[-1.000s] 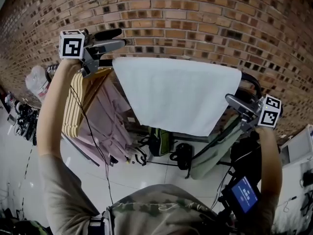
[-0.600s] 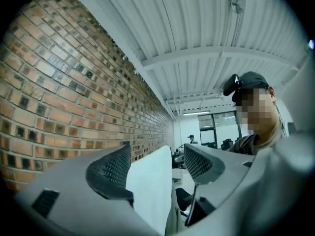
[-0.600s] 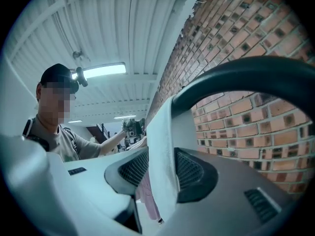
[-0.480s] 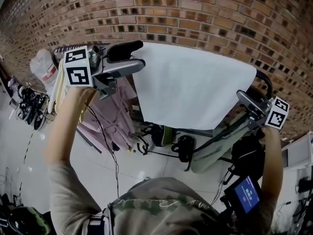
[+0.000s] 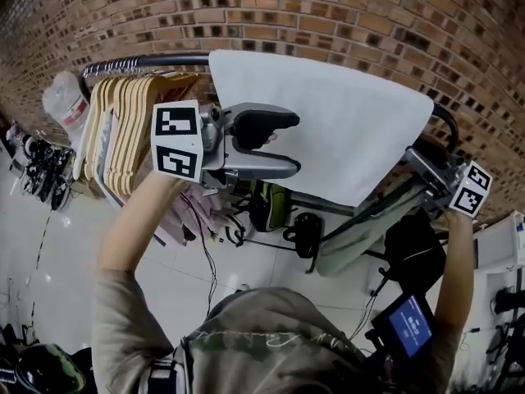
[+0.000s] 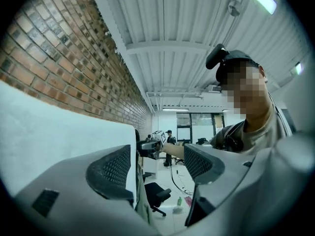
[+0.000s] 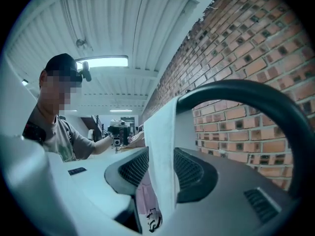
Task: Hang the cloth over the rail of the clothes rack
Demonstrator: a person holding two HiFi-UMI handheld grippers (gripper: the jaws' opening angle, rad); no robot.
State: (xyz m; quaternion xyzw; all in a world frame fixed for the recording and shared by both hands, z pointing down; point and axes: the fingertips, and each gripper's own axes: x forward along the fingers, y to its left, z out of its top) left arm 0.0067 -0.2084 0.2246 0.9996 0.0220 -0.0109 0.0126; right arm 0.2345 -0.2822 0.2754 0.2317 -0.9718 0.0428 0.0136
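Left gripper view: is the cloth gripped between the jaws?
No, the jaws stand apart, and the cloth hangs to one side.

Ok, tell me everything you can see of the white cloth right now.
The cloth is plain white and looks like soft woven fabric. It hangs smooth and flat over the dark rail, in front of the brick wall. Its lower edge slants down to the right. The right gripper is shut on its right edge. The left gripper stands open in front of its left part, with nothing between its jaws.
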